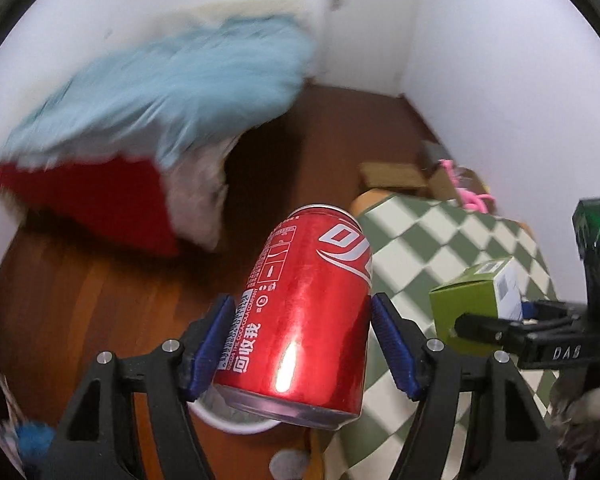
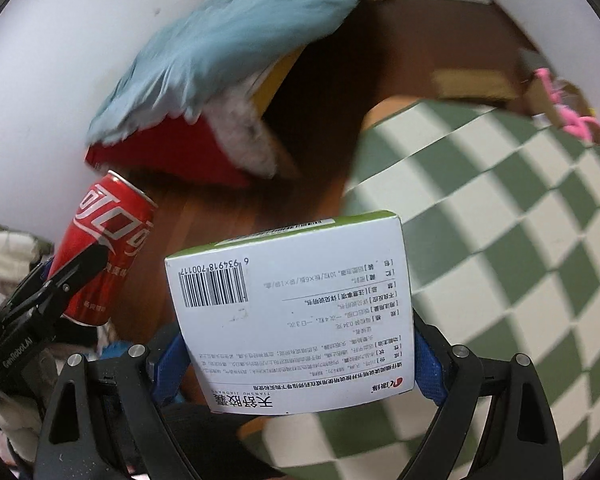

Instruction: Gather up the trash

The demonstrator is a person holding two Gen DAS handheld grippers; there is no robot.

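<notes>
Both loads airborne over the wood floor (image 1: pixel 112 304): my left gripper (image 1: pixel 302 344) pinches the red can (image 1: pixel 308 320), my right gripper (image 2: pixel 296 364) pinches the white box (image 2: pixel 292 312); keep squeeze steady, no tilting, until over a bin.

L claw (image 1: pixel 300 344), R claw (image 2: pixel 296 364) clamped

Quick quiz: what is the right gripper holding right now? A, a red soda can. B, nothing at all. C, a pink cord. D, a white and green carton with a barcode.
D: in the right wrist view the white and green carton sits clamped between the jaws of the right gripper, while the red soda can is in the left gripper.
</notes>
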